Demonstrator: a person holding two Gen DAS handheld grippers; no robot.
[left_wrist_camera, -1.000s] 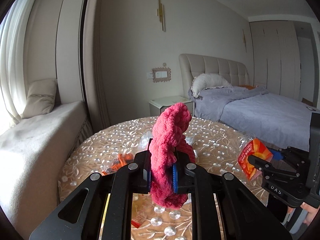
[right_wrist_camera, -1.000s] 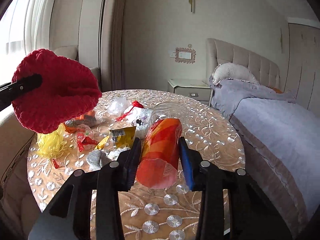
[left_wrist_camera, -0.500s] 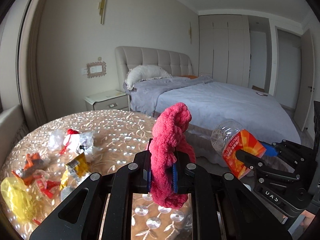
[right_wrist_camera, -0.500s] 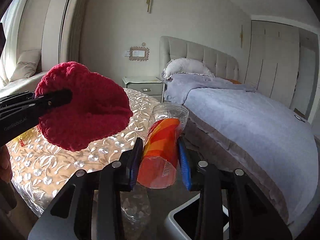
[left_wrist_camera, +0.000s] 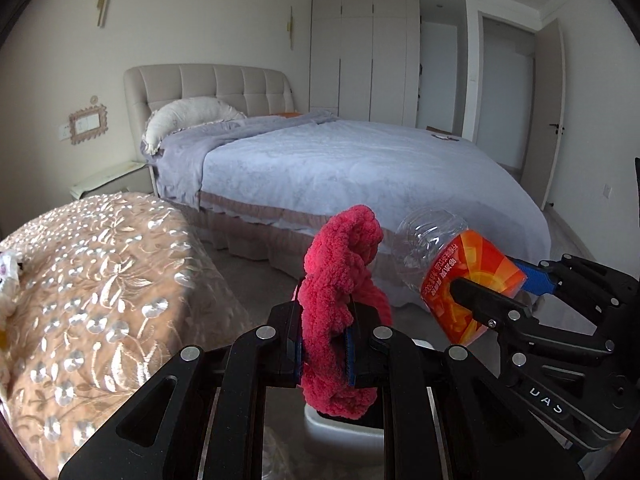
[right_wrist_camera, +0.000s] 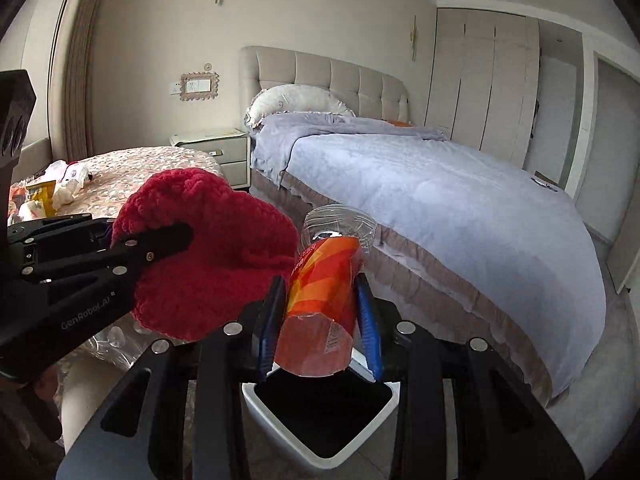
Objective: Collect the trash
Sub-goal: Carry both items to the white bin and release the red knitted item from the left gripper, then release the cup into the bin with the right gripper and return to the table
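While the right tool is clamping the crushed plastic bottle with its long axis running forward along the fingers, the left tool is pinching the red knitted cloth. Both are hanging above the white bin, which is sitting on the floor between table and bed; the bottle is lying directly over the opening, the cloth just left of it. Its dark interior is showing no visible contents.

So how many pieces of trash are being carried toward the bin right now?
2. A red knitted cloth is clamped in the left tool, and a plastic bottle is clamped in the right tool, just above the open bin. More trash lies on the table.
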